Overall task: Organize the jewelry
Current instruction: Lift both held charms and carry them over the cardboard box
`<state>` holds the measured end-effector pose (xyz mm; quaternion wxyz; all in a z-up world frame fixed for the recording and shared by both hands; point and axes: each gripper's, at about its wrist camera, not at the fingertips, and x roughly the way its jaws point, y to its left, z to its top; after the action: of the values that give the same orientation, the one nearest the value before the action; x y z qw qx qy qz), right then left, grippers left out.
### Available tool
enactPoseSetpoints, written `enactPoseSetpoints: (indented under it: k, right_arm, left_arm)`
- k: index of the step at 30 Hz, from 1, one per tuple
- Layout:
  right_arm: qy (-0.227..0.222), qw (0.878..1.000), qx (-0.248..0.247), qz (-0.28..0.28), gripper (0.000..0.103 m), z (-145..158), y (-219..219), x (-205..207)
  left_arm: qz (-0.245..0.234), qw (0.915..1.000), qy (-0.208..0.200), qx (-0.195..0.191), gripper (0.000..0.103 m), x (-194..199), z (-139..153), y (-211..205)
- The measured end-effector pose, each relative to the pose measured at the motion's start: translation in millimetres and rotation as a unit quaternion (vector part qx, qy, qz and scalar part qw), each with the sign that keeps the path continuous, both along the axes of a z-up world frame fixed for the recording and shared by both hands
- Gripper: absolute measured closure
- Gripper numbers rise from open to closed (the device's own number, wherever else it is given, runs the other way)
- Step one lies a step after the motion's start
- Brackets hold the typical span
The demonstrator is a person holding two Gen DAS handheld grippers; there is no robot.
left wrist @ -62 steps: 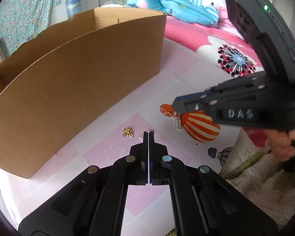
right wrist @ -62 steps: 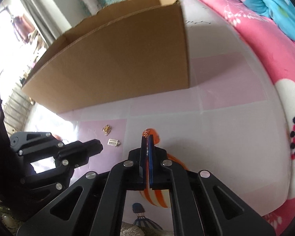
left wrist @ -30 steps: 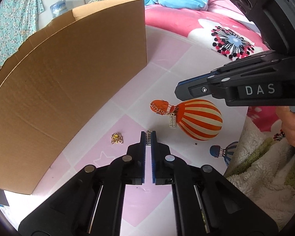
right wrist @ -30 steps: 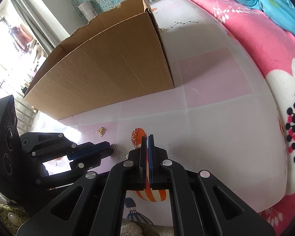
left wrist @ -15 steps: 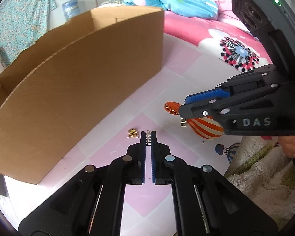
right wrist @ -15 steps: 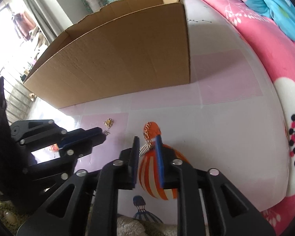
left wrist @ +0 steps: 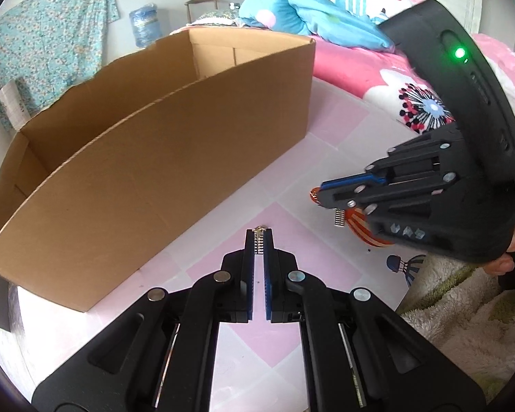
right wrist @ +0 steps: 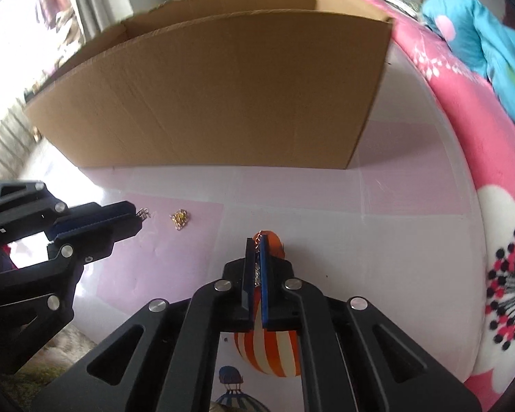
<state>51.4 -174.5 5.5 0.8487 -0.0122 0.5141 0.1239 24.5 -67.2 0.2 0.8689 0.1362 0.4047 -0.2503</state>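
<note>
Pinching a silver comb-shaped earring [left wrist: 259, 241] at their tips, the left tongs [left wrist: 259, 244] face the cardboard box [left wrist: 161, 158]. Beside them, the right tongs [right wrist: 256, 261] grip a matching earring [right wrist: 257, 269]; a gold chain [right wrist: 179, 219] lies between both tongs.

My left gripper [left wrist: 259, 238] is pinched on a silver comb-shaped earring [left wrist: 259, 240], its hook poking out past the fingertips. Blue pads nearly together, thin gap behind the piece. It's above the pink-and-white checked mat [left wrist: 302, 144], near the front wall of the open cardboard box [left wrist: 147, 158]. My right gripper [left wrist: 326, 194] comes in from the right with a matching earring [left wrist: 338, 218] dangling under its tip, over the orange striped balloon print [left wrist: 367, 231]. Green LED [left wrist: 459, 53] lit on the right unit. Pink floral bedding [left wrist: 419, 110] and blue blanket [left wrist: 309, 10] behind, fluffy rug [left wrist: 463, 309] lower right.
</note>
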Motion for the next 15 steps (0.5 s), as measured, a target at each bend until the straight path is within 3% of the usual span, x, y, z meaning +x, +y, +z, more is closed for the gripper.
enactPoseSetpoints:
  k: [4, 8, 10, 13, 15]
  right_arm:
    - [-0.018, 0.999, 0.042, -0.022, 0.101, 20, -16, -6]
    - [-0.04, 0.997, 0.053, -0.029, 0.101, 36, -20, -13]
    - [-0.029, 0.998, 0.056, -0.024, 0.101, 35, -18, -13]
    - [-0.011, 0.998, 0.05, -0.025, 0.097, 26, -14, -12]
    - [0.006, 0.999, 0.039, -0.027, 0.087, 16, -11, -12]
  left_arm:
    - [0.014, 0.9998, -0.012, -0.004, 0.099, -2, 7, 7]
    - [0.024, 0.9994, -0.025, -0.006, 0.099, -5, 14, 12]
    - [0.028, 0.9991, -0.031, -0.005, 0.099, -7, 16, 13]
    - [0.032, 0.999, -0.032, -0.006, 0.099, -8, 15, 13]
    - [0.036, 0.9989, -0.029, -0.011, 0.099, -8, 13, 14]
